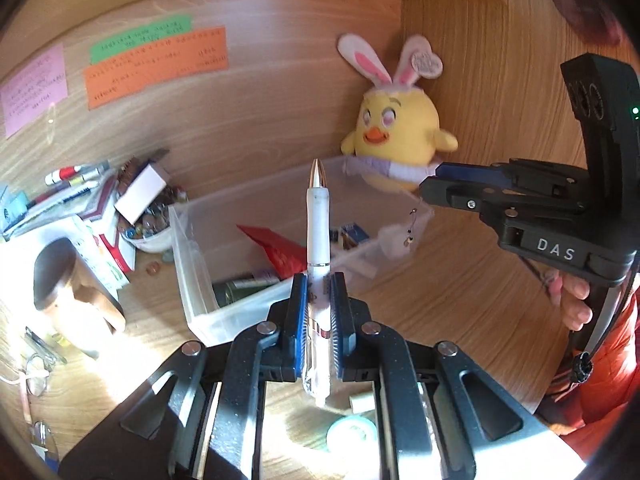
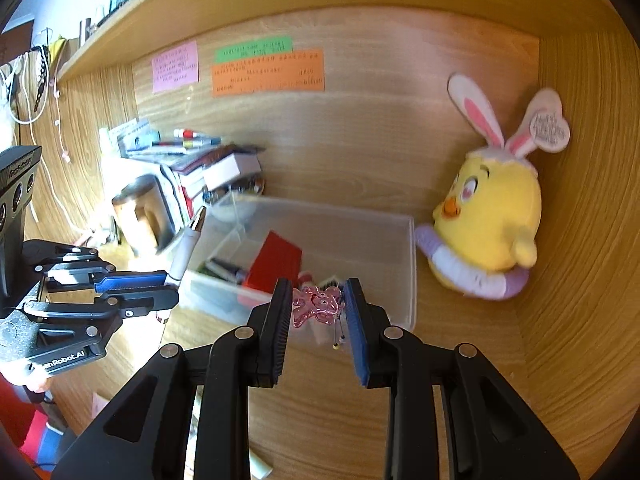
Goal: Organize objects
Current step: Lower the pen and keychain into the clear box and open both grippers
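Left wrist: tongs [image 1: 319, 308] clamp pen [image 1: 318, 232] above bin's near rim [image 1: 240, 312].

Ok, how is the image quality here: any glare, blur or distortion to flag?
Left wrist view: sunlight blows out the lower-left desk and white box; the white pen in the left gripper stays sharp. Right wrist view: even light, the pink translucent charm near the right gripper slightly soft. Both: fisheye bends the wooden shelf edges.

A yellow chick plush [image 2: 492, 220] with bunny ears sits in the corner; pink, green and orange notes [image 2: 267, 70] stick on the wooden wall [image 2: 380, 132]
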Demonstrator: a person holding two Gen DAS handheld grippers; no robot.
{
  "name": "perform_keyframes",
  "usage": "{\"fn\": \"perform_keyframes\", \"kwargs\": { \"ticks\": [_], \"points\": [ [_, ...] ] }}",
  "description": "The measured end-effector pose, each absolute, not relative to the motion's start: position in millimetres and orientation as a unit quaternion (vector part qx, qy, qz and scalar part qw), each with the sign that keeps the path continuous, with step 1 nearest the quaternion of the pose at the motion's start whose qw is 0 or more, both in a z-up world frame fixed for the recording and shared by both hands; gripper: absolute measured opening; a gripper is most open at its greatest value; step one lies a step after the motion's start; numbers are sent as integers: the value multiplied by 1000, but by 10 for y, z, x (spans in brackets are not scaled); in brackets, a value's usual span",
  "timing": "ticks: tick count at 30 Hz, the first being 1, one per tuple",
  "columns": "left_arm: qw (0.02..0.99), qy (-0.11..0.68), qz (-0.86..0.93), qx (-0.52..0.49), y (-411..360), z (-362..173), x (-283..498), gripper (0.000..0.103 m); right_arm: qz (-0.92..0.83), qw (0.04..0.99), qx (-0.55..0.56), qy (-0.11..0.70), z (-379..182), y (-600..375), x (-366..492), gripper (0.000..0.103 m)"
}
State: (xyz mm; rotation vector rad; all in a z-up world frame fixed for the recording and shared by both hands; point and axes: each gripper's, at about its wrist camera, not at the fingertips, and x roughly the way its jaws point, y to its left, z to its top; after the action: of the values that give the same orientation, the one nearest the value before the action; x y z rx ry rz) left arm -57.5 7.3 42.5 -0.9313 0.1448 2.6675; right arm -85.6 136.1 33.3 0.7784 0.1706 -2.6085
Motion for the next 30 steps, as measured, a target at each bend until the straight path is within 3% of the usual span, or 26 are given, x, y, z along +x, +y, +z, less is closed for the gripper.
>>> {"fn": "perform_keyframes", "kwargs": {
  "ticks": [18,30],
  "points": [
    [101,-2,957,-273,-265,841,-990,10,-947,211,236,61,719,1203,-1253,24],
    [81,-3,940,-332,-299,434,-1460,10,-924,203,313,83,217,1095,-1654,24]
  ]
}}
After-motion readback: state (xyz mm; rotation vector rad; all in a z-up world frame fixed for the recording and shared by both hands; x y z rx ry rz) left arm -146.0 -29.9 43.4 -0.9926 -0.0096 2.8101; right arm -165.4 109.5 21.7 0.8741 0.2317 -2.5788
